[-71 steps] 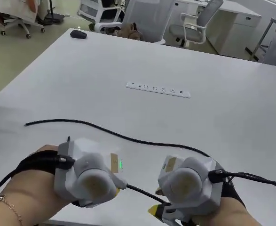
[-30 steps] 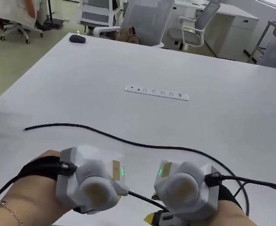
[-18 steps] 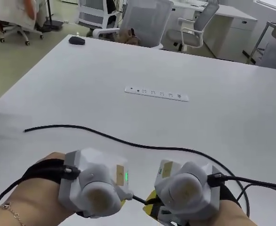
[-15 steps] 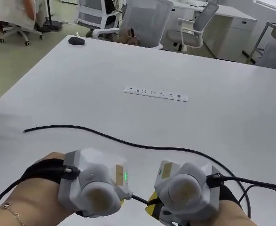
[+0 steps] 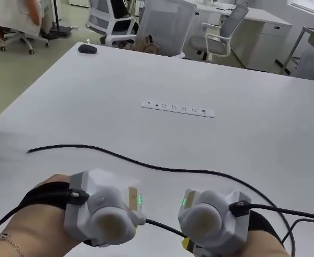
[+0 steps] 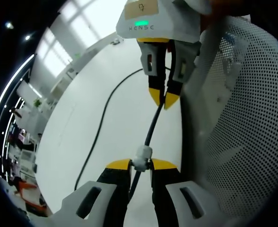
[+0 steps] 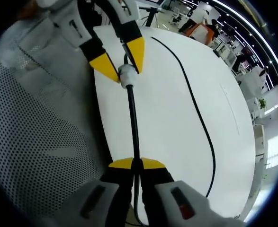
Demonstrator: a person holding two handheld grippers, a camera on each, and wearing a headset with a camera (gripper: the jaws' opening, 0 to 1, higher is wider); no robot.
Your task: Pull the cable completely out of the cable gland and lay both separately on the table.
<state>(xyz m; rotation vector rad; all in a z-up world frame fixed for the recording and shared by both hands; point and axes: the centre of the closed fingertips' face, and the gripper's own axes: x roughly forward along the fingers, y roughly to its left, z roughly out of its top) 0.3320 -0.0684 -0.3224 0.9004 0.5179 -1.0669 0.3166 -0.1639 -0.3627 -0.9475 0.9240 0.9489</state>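
The left gripper (image 6: 141,165) is pinching the cable gland (image 6: 142,157) between its jaws; the right gripper (image 7: 136,164) is clamping the cable (image 7: 132,123) between its tips.

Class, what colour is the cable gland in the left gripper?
White cable gland on the black cable, clearest in the left gripper view, held by the left gripper.

The table (image 5: 263,123) is bare toward the right. A cable (image 5: 119,157) crosses its near part; a power strip (image 5: 178,109) lies mid-table.
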